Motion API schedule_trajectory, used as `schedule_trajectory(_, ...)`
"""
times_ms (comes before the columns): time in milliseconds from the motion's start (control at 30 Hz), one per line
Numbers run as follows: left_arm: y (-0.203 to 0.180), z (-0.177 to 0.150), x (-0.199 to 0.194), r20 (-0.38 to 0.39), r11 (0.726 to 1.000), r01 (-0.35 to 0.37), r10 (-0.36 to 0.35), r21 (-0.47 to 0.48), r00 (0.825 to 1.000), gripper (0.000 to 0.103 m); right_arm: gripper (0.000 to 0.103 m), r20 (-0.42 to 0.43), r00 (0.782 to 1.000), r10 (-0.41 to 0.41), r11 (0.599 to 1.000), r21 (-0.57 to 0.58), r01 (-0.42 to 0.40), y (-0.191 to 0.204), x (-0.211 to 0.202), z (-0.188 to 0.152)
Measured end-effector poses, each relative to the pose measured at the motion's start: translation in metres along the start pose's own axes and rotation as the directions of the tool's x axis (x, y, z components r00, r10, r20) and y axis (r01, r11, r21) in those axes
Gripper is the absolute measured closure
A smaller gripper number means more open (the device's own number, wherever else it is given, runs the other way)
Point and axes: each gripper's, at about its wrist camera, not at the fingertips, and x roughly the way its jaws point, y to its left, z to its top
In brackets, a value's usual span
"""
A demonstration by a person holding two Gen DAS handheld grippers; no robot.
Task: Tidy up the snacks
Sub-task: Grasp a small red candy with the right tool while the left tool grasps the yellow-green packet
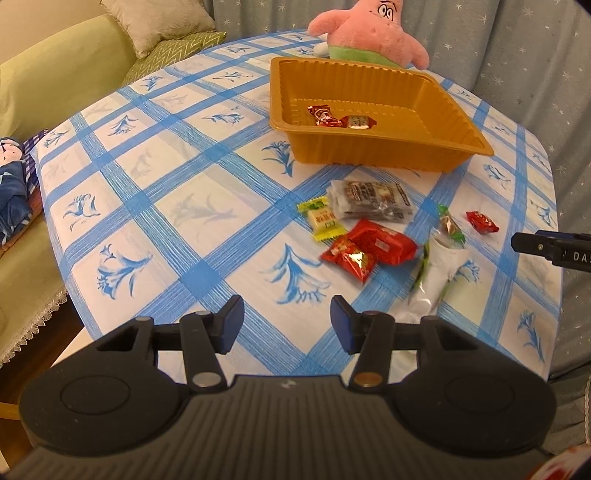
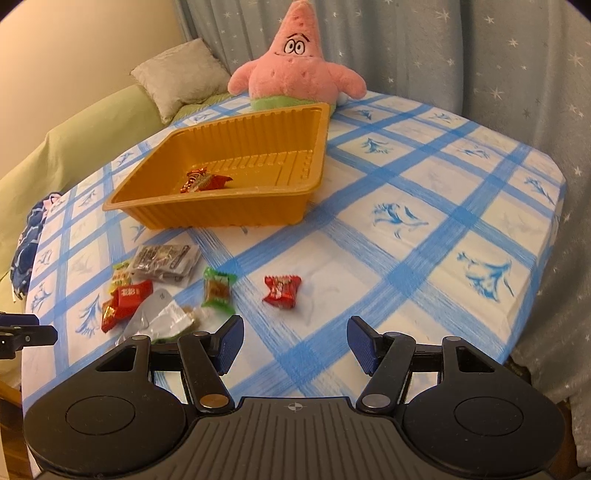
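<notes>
A golden plastic tray [image 1: 436,146] [image 2: 155,214] stands on the blue-checked tablecloth with two wrapped snacks [image 1: 341,118] [image 2: 203,181] inside. Several loose snacks lie in front of it: a grey packet [image 1: 369,199] [image 2: 164,262], a yellow-green candy [image 1: 323,219], red packets [image 1: 369,247] [image 2: 125,301], a white wrapper [image 1: 439,273] [image 2: 162,315], a green-ended candy [image 1: 450,225] [image 2: 218,290] and a small red candy [image 1: 482,221] [image 2: 281,291]. My left gripper [image 1: 287,325] hovers open over bare cloth short of the pile. My right gripper [image 2: 294,343] is open and empty, just short of the small red candy.
A pink star plush toy [image 1: 369,33] [image 2: 295,70] sits behind the tray. A green sofa [image 1: 55,74] with a grey cushion [image 2: 181,77] stands left of the table. Star-print curtains [image 2: 461,48] hang behind. The table's right half is bare cloth [image 2: 424,206].
</notes>
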Motion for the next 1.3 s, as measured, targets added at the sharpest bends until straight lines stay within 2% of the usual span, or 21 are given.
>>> schedule_trajectory(133, 0.001, 0.004, 0.003, 0.003, 1.0, -0.007, 0.007, -0.007, 1.0, 0.055, 0.041, 0.008, 1.0, 0.006, 1.0, -0.015, -0.006, 0.002, 0.009, 0.008)
schedule_trajectory(233, 0.003, 0.006, 0.006, 0.002, 1.0, -0.014, 0.014, -0.01, 1.0, 0.055, 0.048, 0.009, 1.0, 0.011, 1.0, -0.021, -0.011, 0.003, 0.016, 0.015)
schedule_trajectory(500, 0.006, 0.01, 0.011, -0.002, 0.999, -0.027, 0.027, -0.019, 1.0, 0.055, 0.057, -0.011, 1.0, 0.008, 1.0, -0.021, -0.008, 0.002, 0.038, 0.026)
schedule_trajectory(667, 0.007, 0.012, 0.015, -0.004, 0.999, -0.026, 0.026, -0.02, 1.0, 0.055, 0.066, -0.03, 1.0, 0.009, 0.999, -0.033, -0.01, 0.004, 0.051, 0.027)
schedule_trajectory(833, 0.005, 0.015, 0.017, -0.003, 1.0, -0.018, 0.018, -0.017, 1.0, 0.055, 0.07, -0.045, 0.999, 0.009, 0.999, -0.048, -0.011, 0.007, 0.059, 0.027)
schedule_trajectory(967, 0.001, 0.018, 0.02, -0.003, 1.0, -0.007, 0.007, -0.011, 1.0, 0.055, 0.082, -0.057, 0.998, 0.006, 0.998, -0.059, -0.01, 0.008, 0.063, 0.025)
schedule_trajectory(1167, -0.007, 0.02, 0.024, -0.005, 1.0, 0.019, -0.019, 0.004, 1.0, 0.056, 0.086, -0.042, 0.999, -0.006, 0.996, -0.092, 0.002, 0.01, 0.06, 0.02)
schedule_trajectory(1300, -0.013, 0.022, 0.027, -0.007, 0.999, 0.039, -0.039, 0.015, 0.999, 0.056, 0.086, -0.038, 0.999, -0.011, 0.997, -0.071, 0.008, 0.007, 0.056, 0.018)
